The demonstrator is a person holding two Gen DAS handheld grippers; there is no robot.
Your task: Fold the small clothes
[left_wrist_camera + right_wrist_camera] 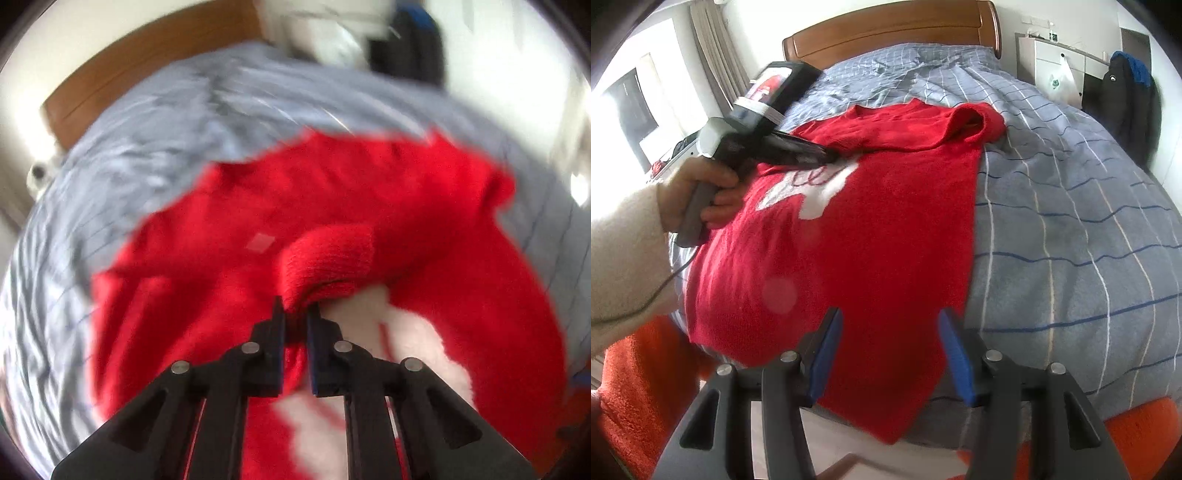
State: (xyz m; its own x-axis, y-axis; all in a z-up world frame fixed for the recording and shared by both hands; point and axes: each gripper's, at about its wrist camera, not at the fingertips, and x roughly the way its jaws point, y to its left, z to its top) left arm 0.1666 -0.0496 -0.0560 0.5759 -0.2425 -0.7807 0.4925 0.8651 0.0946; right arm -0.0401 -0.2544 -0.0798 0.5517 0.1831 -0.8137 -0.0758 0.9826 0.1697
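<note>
Black linkage and blue-padded fingers of the right tool (890,354) fill the foreground of the right wrist view; its jaws stand apart, released, above the near hem of the red sweater (849,240), with nothing pinched between them.

Red sweater: lies spread flat on the bed, hem toward the bed's near edge, neckline toward the headboard (886,33). A white motif (809,188) shows on its chest. One sleeve (975,122) is folded over at the far right shoulder.

Left tool (295,314): jaws clenched on a ribbed cuff (328,258) of the sweater, fabric bunched between the pads. The left wrist view is motion-blurred. In the right wrist view a hand (698,192) in a cream sleeve (624,258) holds this tool's grip, its tip over the chest of the garment.

Bedding: grey-blue checked duvet (1071,221) under the sweater, rumpled toward the headboard.

Surroundings: dark jacket (1126,107) hanging at the right; curtain (713,55) at the left.
</note>
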